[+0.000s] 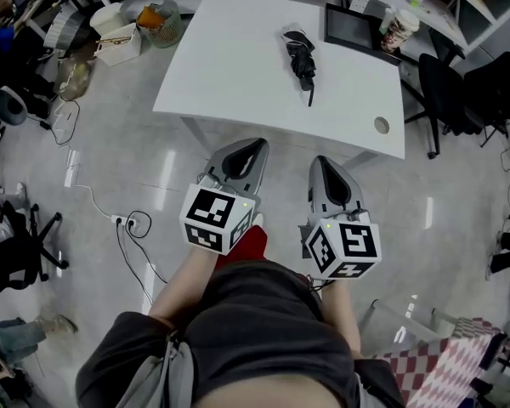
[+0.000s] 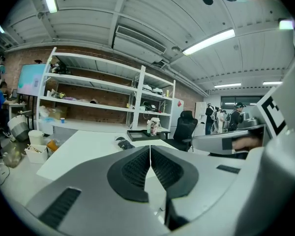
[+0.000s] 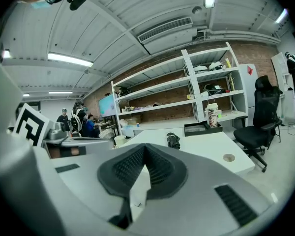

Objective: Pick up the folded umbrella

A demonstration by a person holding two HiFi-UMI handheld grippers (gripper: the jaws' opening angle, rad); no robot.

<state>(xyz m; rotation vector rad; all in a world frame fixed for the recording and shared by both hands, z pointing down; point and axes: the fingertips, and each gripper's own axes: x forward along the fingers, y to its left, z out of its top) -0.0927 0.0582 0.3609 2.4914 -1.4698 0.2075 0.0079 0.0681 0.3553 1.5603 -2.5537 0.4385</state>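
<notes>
Left claw [image 1: 256, 146], right claw [image 1: 320, 161] shut, empty; folded umbrella [image 1: 302, 58] well ahead on table [image 1: 229, 79].

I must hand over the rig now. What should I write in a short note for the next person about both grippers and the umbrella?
Left gripper: jaws shut, empty, held over the floor short of the table.
Right gripper: jaws shut, empty, beside the left one.
Folded umbrella: lies flat on the white table, towards its far side, near a black tray.
Done: nothing; the umbrella is untouched.
Left: reach over the table, open the jaws, probably grip the umbrella at its middle, and lift.
</notes>
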